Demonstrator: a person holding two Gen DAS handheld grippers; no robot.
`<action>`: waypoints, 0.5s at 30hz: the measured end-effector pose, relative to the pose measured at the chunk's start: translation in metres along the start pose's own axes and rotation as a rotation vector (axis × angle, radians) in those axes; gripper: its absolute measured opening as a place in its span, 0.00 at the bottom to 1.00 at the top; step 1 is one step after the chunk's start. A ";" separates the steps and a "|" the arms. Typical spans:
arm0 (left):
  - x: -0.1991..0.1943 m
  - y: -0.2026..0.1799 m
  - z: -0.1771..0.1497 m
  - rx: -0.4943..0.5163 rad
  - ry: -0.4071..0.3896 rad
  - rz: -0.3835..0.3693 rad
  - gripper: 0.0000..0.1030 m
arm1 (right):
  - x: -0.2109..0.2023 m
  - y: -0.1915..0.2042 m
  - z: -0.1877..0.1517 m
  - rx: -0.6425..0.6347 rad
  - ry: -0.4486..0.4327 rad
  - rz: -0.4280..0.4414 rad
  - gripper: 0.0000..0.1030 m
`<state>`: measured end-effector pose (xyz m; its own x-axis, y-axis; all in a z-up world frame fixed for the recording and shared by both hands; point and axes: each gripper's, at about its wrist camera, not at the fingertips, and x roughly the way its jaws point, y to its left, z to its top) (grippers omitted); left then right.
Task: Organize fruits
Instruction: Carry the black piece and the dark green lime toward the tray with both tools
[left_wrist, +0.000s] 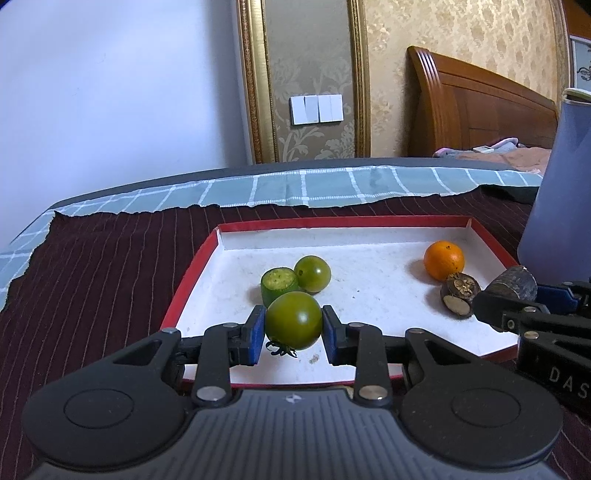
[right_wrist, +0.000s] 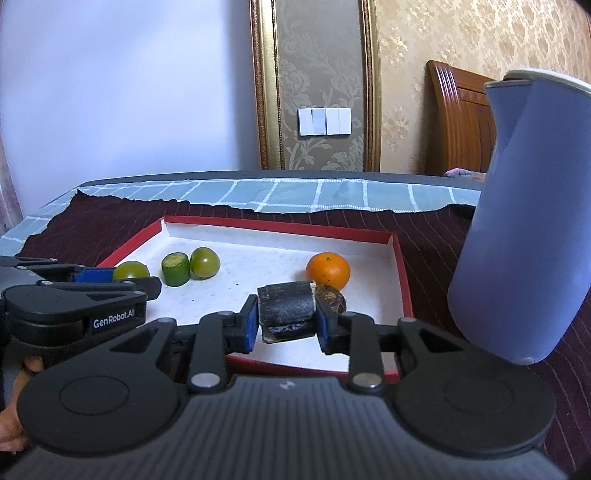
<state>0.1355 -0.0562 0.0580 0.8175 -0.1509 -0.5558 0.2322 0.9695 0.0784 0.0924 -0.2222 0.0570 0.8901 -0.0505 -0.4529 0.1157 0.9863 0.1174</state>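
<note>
A shallow red-rimmed white tray (left_wrist: 373, 220) lies on a dark striped cloth. My left gripper (left_wrist: 294, 328) is shut on a green tomato (left_wrist: 294, 320) just above the tray's near left part. Behind it sit a cut green fruit piece (left_wrist: 279, 286) and a second green tomato (left_wrist: 313, 274). An orange (left_wrist: 443, 259) and a dark brown cut piece (left_wrist: 460, 294) lie at the tray's right. My right gripper (right_wrist: 285, 317) is shut on a dark cylindrical fruit piece (right_wrist: 286, 308) above the tray's near right, in front of the orange (right_wrist: 328, 270).
A tall blue jug (right_wrist: 524, 221) stands on the cloth right of the tray. A checked teal cloth (left_wrist: 295, 186) covers the table's far edge. A wall with light switches (left_wrist: 316, 109) and a wooden headboard (left_wrist: 480, 107) lie beyond.
</note>
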 end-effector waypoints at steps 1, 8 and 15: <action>0.001 0.000 0.001 0.000 0.000 0.001 0.30 | 0.001 0.000 0.001 -0.001 0.000 -0.001 0.28; 0.007 -0.003 0.005 0.003 0.004 0.012 0.30 | 0.005 0.000 0.004 -0.005 0.001 -0.004 0.28; 0.016 -0.004 0.010 0.000 0.005 0.028 0.30 | 0.009 0.000 0.006 -0.006 0.002 -0.005 0.28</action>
<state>0.1532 -0.0641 0.0575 0.8209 -0.1223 -0.5578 0.2087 0.9735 0.0938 0.1031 -0.2234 0.0582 0.8885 -0.0551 -0.4556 0.1173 0.9870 0.1094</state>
